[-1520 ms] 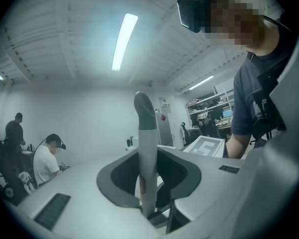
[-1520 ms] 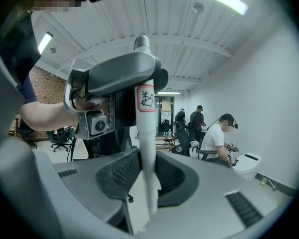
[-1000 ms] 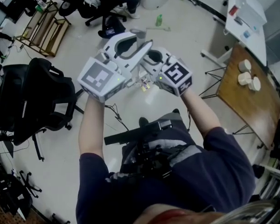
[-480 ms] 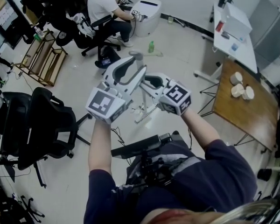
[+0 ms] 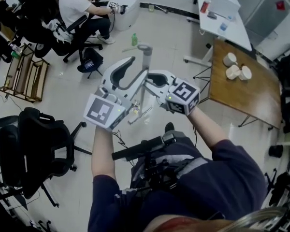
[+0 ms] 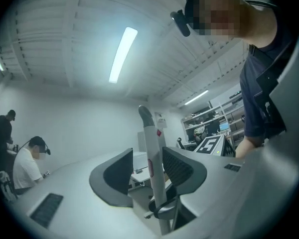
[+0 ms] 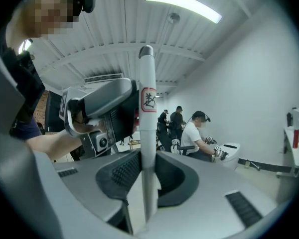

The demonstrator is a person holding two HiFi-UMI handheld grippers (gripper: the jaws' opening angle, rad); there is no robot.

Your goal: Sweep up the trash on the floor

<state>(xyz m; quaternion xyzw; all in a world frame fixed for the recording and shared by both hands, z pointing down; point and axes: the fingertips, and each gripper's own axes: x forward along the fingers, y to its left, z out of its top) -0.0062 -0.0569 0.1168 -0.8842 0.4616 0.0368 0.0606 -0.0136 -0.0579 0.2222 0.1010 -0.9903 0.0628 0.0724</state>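
A long white broom handle (image 5: 143,76) with a grey cap stands upright between both grippers. My right gripper (image 5: 153,79) is shut on the handle (image 7: 148,133), its pads (image 7: 123,171) pressing the shaft on both sides. My left gripper (image 5: 131,70) reaches in from the other side and its jaws are opening. The handle (image 6: 151,153) stands between them with a gap at the left pad (image 6: 118,171). A white toothed part (image 5: 141,114) shows low on the shaft. A green bottle (image 5: 134,39) lies on the floor beyond.
A wooden table (image 5: 253,100) with white rolls (image 5: 234,71) stands on the right. A black office chair (image 5: 38,139) is on the left. A seated person (image 5: 77,6) works at a white unit (image 5: 123,1) at the back. A white desk (image 5: 222,11) is at the back right.
The left jaws have spread away from the handle. Both grippers have shifted across the floor with the handle, which now stands more upright between them.
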